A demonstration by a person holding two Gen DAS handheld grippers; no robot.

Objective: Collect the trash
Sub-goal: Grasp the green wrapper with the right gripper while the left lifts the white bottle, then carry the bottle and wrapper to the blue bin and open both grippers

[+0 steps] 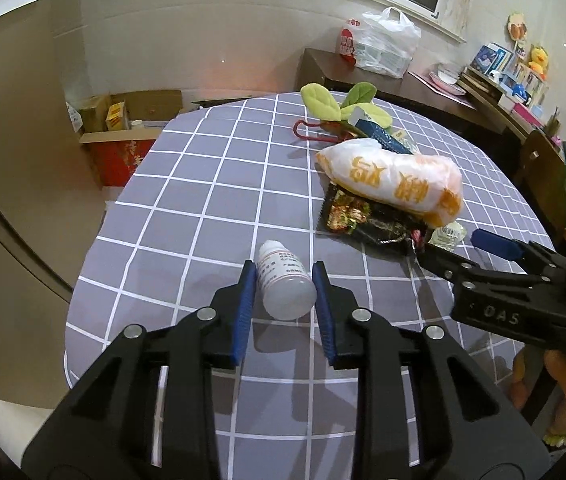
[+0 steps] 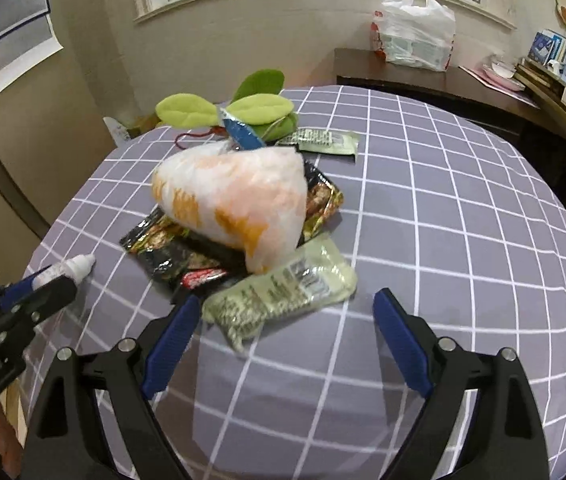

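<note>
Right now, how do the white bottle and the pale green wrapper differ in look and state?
The white bottle is a rigid, round container lying on its side; the pale green wrapper is flat and crumpled. The bottle lies apart from the trash pile, while the wrapper's far end is tucked under the white and orange bag. The left gripper is clamped on the bottle; the right gripper stands wide open over the wrapper. Both rest on the checked tablecloth.

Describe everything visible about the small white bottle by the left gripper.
The small white bottle is translucent plastic with a white cap and a printed label too small to read. It lies on its side on the grey checked tablecloth, cap pointing away, clamped between the left gripper's blue pads, apart from the wrapper pile.
</note>
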